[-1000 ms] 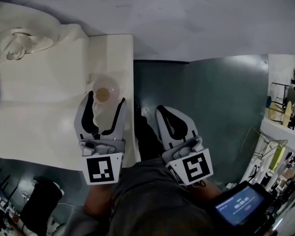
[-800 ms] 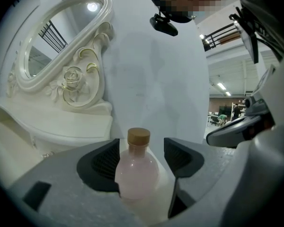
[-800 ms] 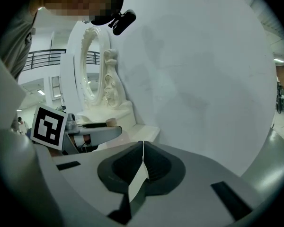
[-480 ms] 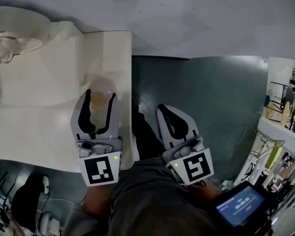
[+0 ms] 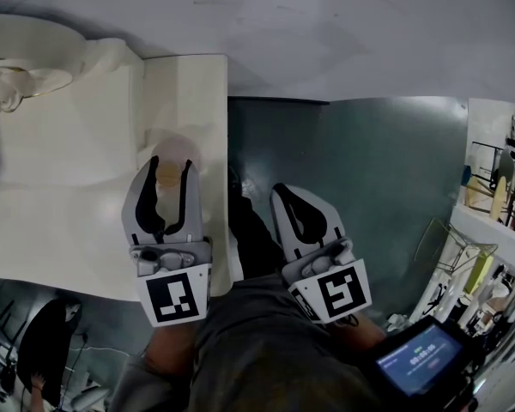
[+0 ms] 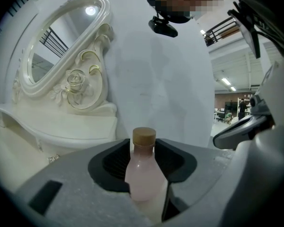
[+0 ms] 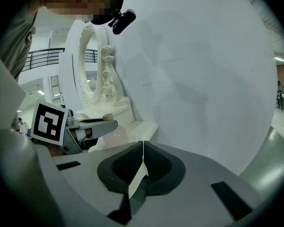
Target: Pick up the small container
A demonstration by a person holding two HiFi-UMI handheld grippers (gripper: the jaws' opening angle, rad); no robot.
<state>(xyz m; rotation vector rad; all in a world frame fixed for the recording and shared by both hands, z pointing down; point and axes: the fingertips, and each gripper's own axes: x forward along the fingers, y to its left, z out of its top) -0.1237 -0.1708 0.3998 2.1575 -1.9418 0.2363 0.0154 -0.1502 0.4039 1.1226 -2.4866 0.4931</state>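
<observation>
On the white dressing table, the left gripper is clamping the small pink bottle
Its jaws have just been closing and are pressing both sides of the bottle, which is standing upright near the table's edge; the right gripper is hanging beside the table, jaws together, holding nothing

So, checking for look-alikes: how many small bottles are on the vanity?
1: the pink bottle stands between the left gripper's jaws, which have just been closing. Others may hide behind the gripper.
</observation>
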